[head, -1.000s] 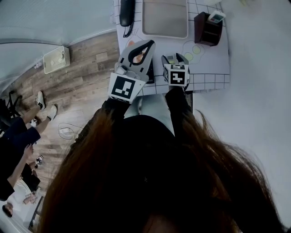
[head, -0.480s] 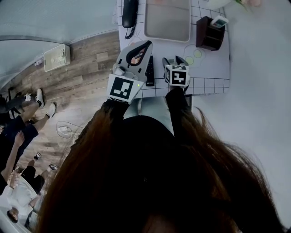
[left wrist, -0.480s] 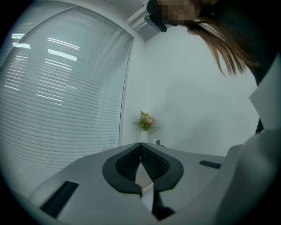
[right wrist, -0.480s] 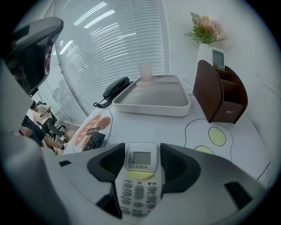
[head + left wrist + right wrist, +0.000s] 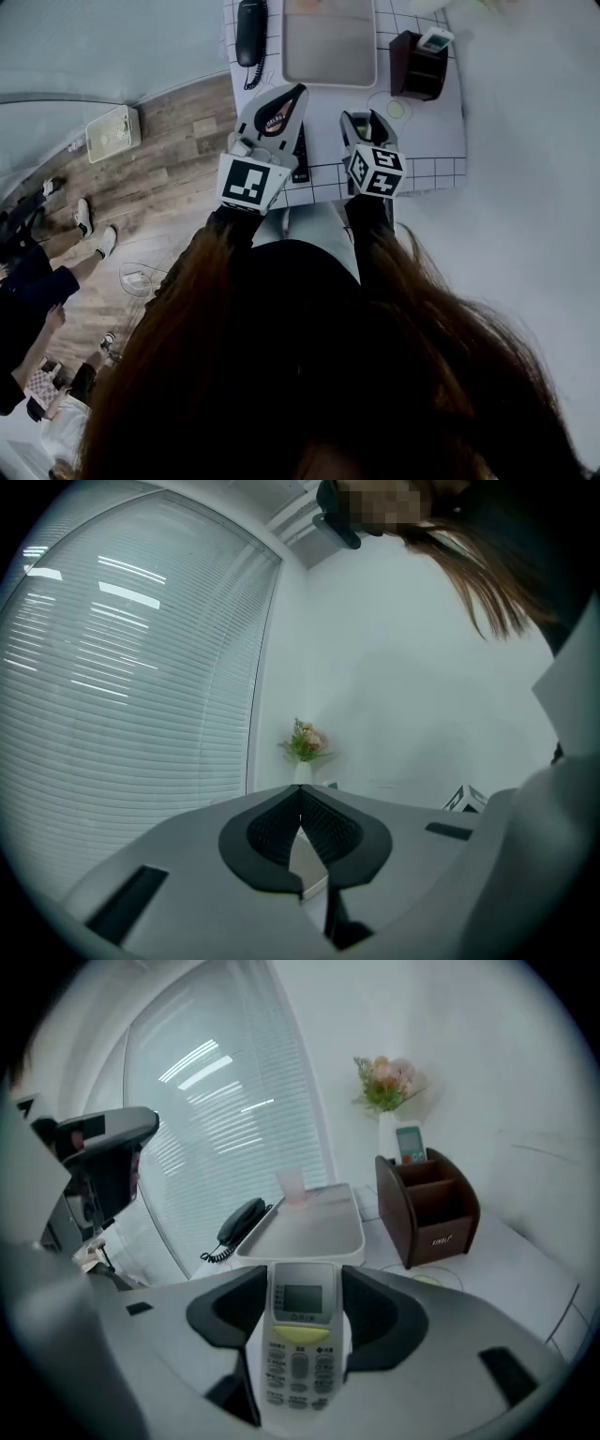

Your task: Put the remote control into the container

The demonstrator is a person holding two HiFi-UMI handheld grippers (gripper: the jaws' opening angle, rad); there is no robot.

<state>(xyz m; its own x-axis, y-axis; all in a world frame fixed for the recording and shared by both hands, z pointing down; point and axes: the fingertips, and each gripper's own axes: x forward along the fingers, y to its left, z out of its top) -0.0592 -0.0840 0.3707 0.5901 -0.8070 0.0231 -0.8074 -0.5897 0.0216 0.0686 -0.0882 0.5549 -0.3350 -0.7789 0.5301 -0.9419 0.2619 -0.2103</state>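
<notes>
In the head view, the right claw [image 5: 366, 120] is seen over the worktop [image 5: 433, 127], short of the brown container [image 5: 415, 66]. In the left gripper view, the left claw [image 5: 300, 808] is clenched on nothing. Only in the right gripper view is the remote control [image 5: 300, 1335] shown clamped between the jaws. It is best lined up over an open compartment before release.

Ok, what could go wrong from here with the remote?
The right gripper grips the remote by its sides, so it might tilt or slip on the way. The brown holder has narrow slots, one already holding a small device; a misaligned drop could catch the rim.
</notes>
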